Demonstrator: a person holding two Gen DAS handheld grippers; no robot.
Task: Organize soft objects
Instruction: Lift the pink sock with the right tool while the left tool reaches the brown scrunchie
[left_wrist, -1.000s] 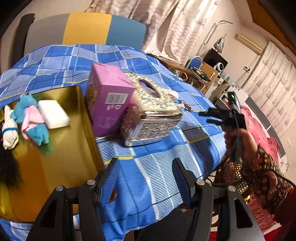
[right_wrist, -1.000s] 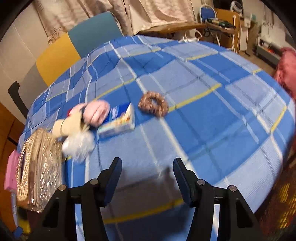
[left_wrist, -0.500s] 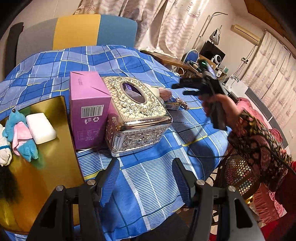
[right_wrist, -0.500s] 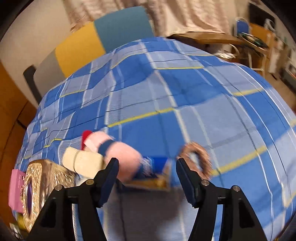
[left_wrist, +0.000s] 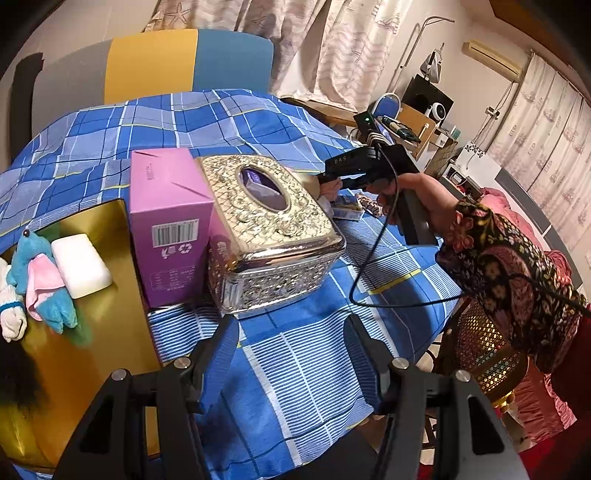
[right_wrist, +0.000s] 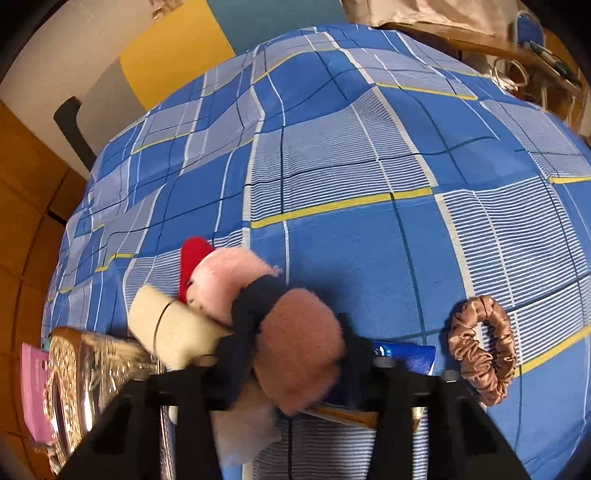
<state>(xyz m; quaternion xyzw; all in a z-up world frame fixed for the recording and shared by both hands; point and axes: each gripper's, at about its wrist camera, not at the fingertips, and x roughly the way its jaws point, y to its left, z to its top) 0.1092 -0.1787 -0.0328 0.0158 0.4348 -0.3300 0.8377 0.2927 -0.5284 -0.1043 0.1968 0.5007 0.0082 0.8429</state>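
Right now the right gripper (right_wrist: 295, 354) has its fingers around the pink plush toy (right_wrist: 299, 350), which lies on the counter (right_wrist: 351, 155) just behind the ornate metal tissue box (left_wrist: 269, 236). Whether the fingers have closed on it I cannot tell; the toy fills the gap and hides the tips. To do this well, I judge the squeeze should land on the round pink body, not the dark band around it, and the lift should go straight up, since a cream plush piece (right_wrist: 170, 332) and a white fluffy tuft (right_wrist: 243, 432) press against it and could drag along. Under the toy lies a flat blue packet (right_wrist: 406, 360). A satin scrunchie (right_wrist: 484, 350), glossy and gathered into folds, sits just to the right of the toy.

The left gripper (left_wrist: 291, 347) hangs empty with its fingers spread, in front of the tissue box. Left of that box stand a stiff pink carton (left_wrist: 170, 229) and a smooth gold tray (left_wrist: 96, 332) holding a blue plush (left_wrist: 37, 258), a white sponge block (left_wrist: 81, 266), and more soft pieces.
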